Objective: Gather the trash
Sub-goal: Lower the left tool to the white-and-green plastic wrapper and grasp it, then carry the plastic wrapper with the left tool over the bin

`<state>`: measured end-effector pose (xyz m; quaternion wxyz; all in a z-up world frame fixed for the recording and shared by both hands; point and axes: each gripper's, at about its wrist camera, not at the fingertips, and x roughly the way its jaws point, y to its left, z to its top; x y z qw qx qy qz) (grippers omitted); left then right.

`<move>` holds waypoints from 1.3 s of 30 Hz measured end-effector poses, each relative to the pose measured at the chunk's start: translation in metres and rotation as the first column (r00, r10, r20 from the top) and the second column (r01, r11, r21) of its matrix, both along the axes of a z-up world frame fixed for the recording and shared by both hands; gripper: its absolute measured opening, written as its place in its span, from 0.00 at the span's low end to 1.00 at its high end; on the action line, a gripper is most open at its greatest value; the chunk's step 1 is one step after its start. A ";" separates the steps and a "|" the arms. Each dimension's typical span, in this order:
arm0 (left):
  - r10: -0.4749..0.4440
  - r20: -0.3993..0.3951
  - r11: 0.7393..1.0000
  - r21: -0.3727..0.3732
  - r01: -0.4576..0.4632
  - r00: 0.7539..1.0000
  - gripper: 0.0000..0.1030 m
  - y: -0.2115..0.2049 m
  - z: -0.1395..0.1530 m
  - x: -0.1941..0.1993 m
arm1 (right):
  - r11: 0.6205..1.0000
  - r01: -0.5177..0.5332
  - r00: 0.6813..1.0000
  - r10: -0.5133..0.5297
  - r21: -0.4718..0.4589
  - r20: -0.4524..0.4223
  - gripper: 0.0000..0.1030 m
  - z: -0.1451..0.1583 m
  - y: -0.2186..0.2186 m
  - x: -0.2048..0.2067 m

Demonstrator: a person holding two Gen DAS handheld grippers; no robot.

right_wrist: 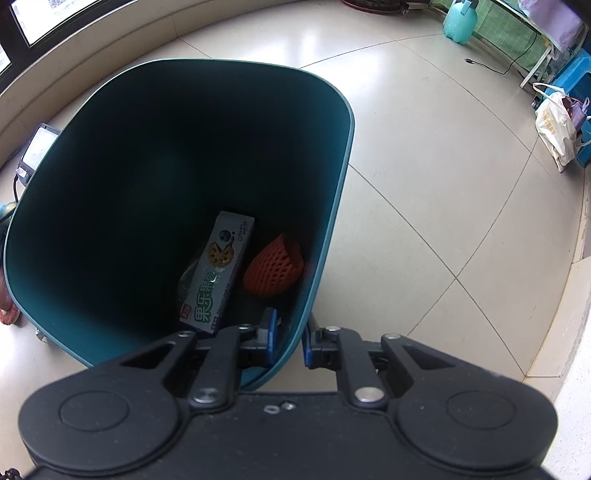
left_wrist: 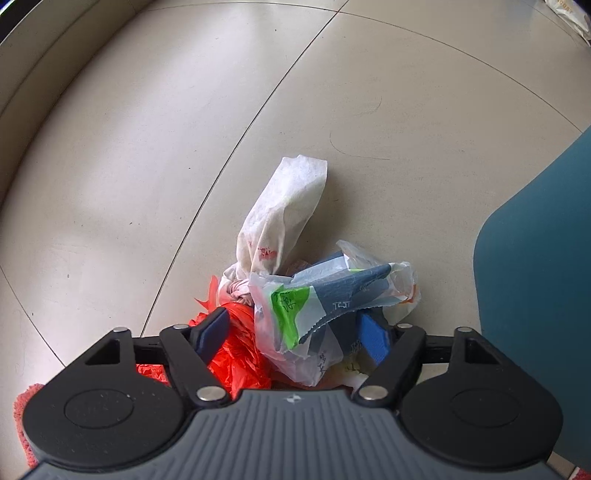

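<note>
Left hand-held gripper (left_wrist: 295,332): spread wide around a clump of trash, blue pads on either side of it; whether the pads actually pressed the bags could not be told, since the right pad sat half hidden behind plastic. Between the fingers, a crumpled red bag (left_wrist: 236,350), its lower part cut off by the gripper body. Just right of it, a clear bag (left_wrist: 295,317) with green and blue print, text too crumpled to read. Beyond, a white knotted bag (left_wrist: 284,210) lying on the floor (left_wrist: 147,166), faint red print illegible. At the right edge, only a slice of the teal bin (left_wrist: 539,266) wall showing, top and base cut off. Lower left corner, an orange fuzzy scrap (left_wrist: 26,406), mostly hidden.

Right hand-held gripper (right_wrist: 288,338): nearly closed across the bin (right_wrist: 110,184) rim, one pad inside the wall, one outside, seemingly pinching it. Inside, deep in shadow, a snack box (right_wrist: 218,269) leaning upright and an orange foam net (right_wrist: 273,269) beside it; something dark under the box, not identifiable. Farther off, a tote bag (right_wrist: 554,125) by blue stools, a teal sprayer (right_wrist: 458,22) partly cropped at the top.
</note>
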<state>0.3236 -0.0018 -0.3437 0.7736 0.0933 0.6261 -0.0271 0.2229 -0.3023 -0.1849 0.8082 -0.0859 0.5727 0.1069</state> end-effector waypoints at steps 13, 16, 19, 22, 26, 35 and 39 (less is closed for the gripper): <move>0.018 0.048 0.999 0.048 -0.020 0.999 0.15 0.001 0.013 -0.010 | 1.000 0.004 1.000 -0.004 -0.016 -0.003 0.12 -0.005 0.004 0.001; 0.033 0.066 0.999 0.022 -0.035 0.997 0.15 0.005 0.027 -0.016 | 1.000 0.002 1.000 -0.002 -0.014 0.000 0.12 -0.006 0.003 -0.001; 0.054 0.071 0.999 0.001 -0.055 0.996 0.14 0.011 0.044 -0.021 | 1.000 0.001 1.000 -0.001 -0.014 0.004 0.12 -0.006 0.003 -0.002; 0.063 0.082 0.998 -0.021 -0.062 0.995 0.14 0.012 0.073 -0.021 | 1.000 0.004 1.000 -0.004 -0.012 0.009 0.12 -0.005 0.002 -0.004; 0.055 0.107 0.998 -0.042 -0.051 0.993 0.14 0.014 0.115 -0.033 | 1.000 0.004 1.000 -0.004 -0.005 0.014 0.12 -0.004 0.000 -0.005; 0.026 0.195 0.996 -0.091 -0.008 0.980 0.14 0.007 0.222 -0.072 | 1.000 0.010 1.000 -0.010 -0.007 0.017 0.11 -0.001 -0.002 -0.005; -0.009 0.234 0.992 -0.118 0.038 0.972 0.15 -0.010 0.262 -0.082 | 1.000 0.010 1.000 -0.010 -0.007 0.017 0.11 -0.001 -0.001 -0.005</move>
